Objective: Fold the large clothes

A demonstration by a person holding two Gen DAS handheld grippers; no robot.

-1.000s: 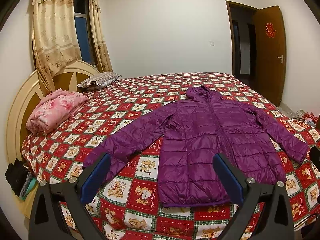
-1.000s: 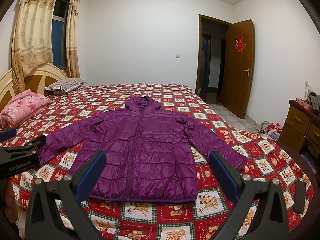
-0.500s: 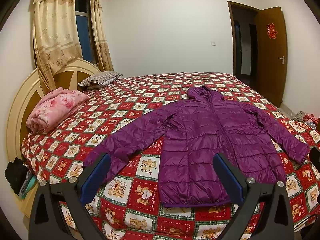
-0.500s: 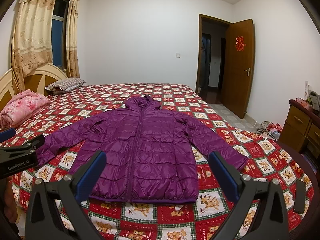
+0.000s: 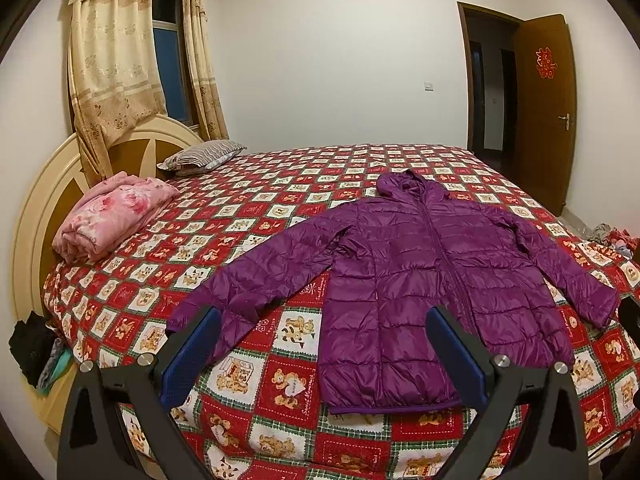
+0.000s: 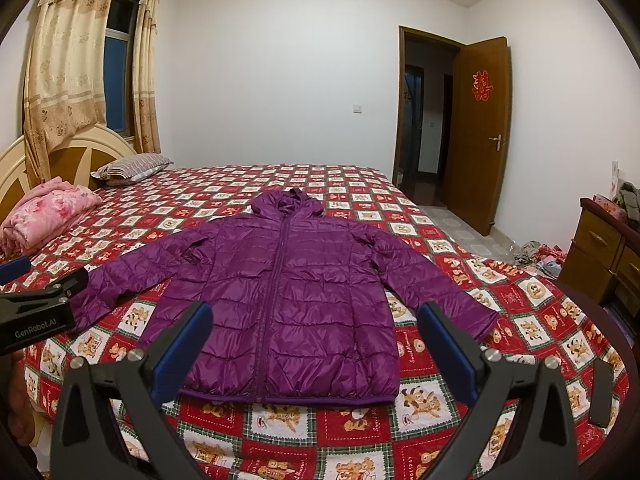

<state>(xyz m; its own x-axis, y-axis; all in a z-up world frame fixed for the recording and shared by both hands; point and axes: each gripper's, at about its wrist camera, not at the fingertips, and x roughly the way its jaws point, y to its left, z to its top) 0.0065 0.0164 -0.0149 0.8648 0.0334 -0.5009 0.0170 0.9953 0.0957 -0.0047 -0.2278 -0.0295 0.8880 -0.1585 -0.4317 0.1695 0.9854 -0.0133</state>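
While the purple hooded jacket (image 6: 280, 292) is lying face up and spread flat on the bear-print bedspread (image 6: 532, 292), zipped shut with its hood pointing toward the far side of the bed and its hem nearest the foot, nothing is yet gripping it: the right gripper (image 6: 314, 350) is hovering above the hem with its blue-padded jaws spread wide and empty, and the left gripper (image 5: 322, 354) is hanging likewise released, off toward the jacket's near sleeve (image 5: 244, 288). Judging from this layout, folding is not yet begun, and the step in hand is most likely reaching for a first hold. Doing it well is probably meaning taking each sleeve near its cuff, where the slippery quilted shell is thin enough to pinch, and carrying it across the chest without dragging the body out of square. The padding is looking springy, so folds may be creeping open unless pressed down. Further out, a folded pink blanket (image 5: 112, 216) and a striped pillow (image 5: 200, 156) are sitting near the headboard (image 5: 36, 208), well apart from the jacket, so the working space around it is staying free.
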